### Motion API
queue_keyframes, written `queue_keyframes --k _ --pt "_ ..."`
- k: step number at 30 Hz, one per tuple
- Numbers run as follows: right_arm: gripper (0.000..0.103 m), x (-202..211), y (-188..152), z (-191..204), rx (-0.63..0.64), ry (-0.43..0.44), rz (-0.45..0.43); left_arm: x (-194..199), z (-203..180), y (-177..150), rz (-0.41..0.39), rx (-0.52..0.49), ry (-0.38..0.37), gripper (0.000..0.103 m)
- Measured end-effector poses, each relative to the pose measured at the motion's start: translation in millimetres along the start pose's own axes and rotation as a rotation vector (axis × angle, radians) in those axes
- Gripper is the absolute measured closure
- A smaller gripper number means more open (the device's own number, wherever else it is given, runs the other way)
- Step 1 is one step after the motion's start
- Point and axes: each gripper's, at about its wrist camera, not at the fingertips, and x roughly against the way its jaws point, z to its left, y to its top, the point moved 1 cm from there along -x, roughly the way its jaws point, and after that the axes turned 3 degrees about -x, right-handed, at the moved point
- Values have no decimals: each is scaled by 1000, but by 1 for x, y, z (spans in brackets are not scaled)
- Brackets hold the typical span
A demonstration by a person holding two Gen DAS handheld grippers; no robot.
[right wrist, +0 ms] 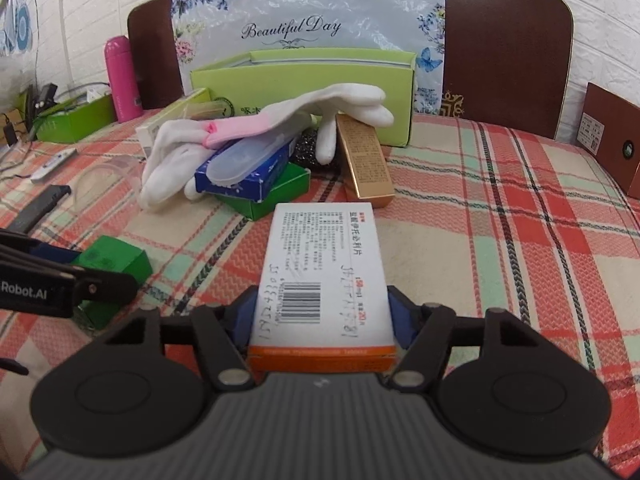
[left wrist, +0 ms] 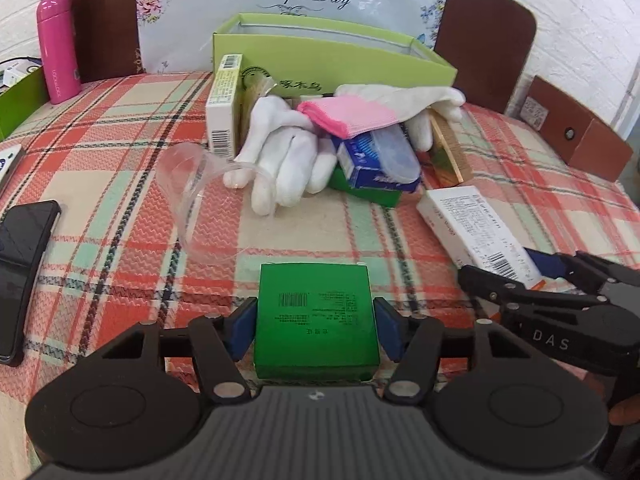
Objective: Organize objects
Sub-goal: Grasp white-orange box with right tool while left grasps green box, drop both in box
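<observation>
Left gripper [left wrist: 316,322] pinches a green box [left wrist: 316,320]; right gripper [right wrist: 322,318] clamps a white medicine box [right wrist: 322,276] (both seemingly bound for the light-green open box [right wrist: 304,80]).

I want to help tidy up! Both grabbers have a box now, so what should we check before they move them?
1. Left gripper holds the green box between both pads: ok.
2. Right gripper holds the white medicine box on both sides: ok.
3. Light green open box at the back has its top open: ok.
4. Room inside that box: cannot tell, its inside is hidden.
5. Straight path to it: not ok, the white gloves and stacked boxes lie piled in front.
6. Clear plastic cup lies on its side near the left gripper's path: not ok.
</observation>
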Motion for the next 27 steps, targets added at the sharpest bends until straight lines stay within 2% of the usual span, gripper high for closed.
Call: queue_keyframes --k 3,6,10,14,20,27 --pt "38 14 1 -4 -27 51 -48 13 -8 7 -35 -24 -70 40" --pt "38 31 8 -11 -58 100 -116 30 -17 22 -103 -72 -113 40" --pt "38 49 32 -18 -81 141 -216 47 -22 54 -213 -111 -120 40" --pt "38 50 66 -21 -65 135 -291 53 -17 92 -306 -96 -106 40" --pt "38 22 119 -20 -58 58 -306 35 3 159 -364 -50 -20 40" --pt "38 -47 182 -16 -124 28 -257 -12 32 226 -344 18 22 40"
